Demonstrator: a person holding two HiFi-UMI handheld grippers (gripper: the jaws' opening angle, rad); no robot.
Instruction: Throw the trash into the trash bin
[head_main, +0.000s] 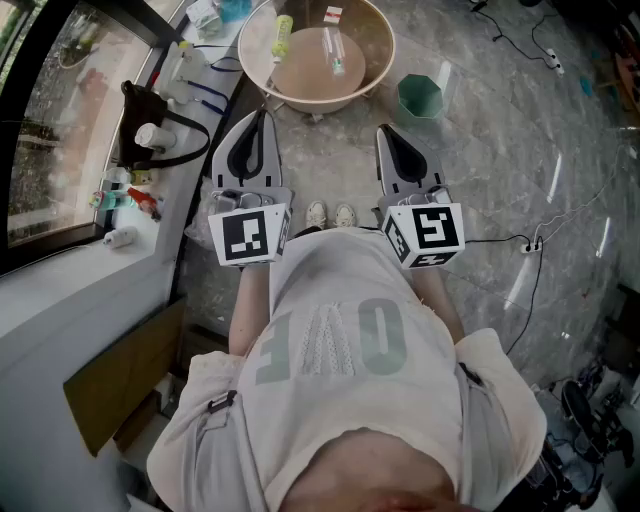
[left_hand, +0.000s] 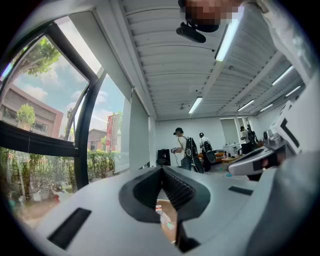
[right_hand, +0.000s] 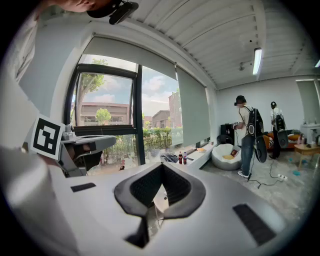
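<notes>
Round beige rimmed table ahead of left gripper; small green plastic bin ahead of right gripper.

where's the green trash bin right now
In the head view the green trash bin stands on the floor, upper right of centre, just right of the round table and ahead of the right tongs.

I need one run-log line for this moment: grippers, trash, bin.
left gripper: shut, empty | right gripper: shut, empty | trash: on round table | trash bin: on floor beside table | step: not started
</notes>
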